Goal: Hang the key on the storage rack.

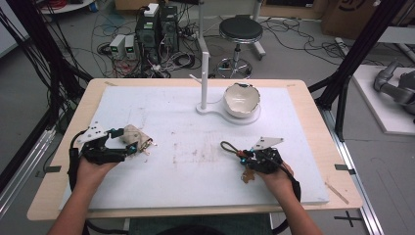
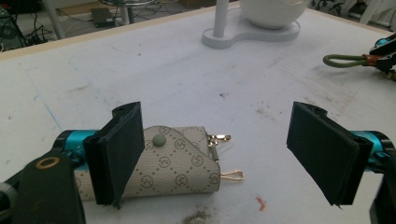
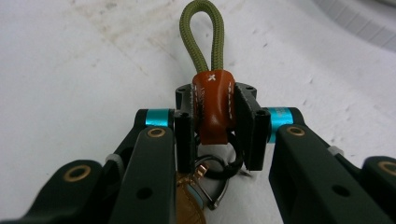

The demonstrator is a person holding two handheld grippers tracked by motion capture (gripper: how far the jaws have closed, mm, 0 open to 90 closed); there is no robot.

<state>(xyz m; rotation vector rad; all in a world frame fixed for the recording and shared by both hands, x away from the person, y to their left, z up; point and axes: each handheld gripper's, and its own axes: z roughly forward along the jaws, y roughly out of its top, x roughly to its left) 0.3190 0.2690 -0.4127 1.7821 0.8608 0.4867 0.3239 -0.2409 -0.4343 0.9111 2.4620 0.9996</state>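
Jaws of our right gripper (image 3: 215, 128) are clamped on the brown leather tab (image 3: 214, 105) of an olive cord loop (image 3: 201, 35), low over the white table mat (image 1: 195, 161) at its right. Our left gripper (image 2: 217, 154) stands wide open, gripping nothing. One pad touches the patterned beige pouch (image 2: 175, 163) lying on the mat's left side, well apart from the loop.

Count, table and surroundings:

- Grippers: two. left gripper (image 1: 131, 148) at left of frame, right gripper (image 1: 241, 157) right of centre.
- Hands: two, entering from bottom edge.
- Pouches: one, beige monogram pouch (image 2: 175, 161), one green snap button, two gold clasps at its end.
- Key straps: one, olive cord loop (image 3: 202, 35) with brown leather tab (image 3: 214, 105).
- Bowls: one, white bowl (image 1: 241, 99), upper centre.
- White stands: one, stand (image 1: 204, 73) with flat base.
- Stools: one, stool (image 1: 240, 30), top of frame.
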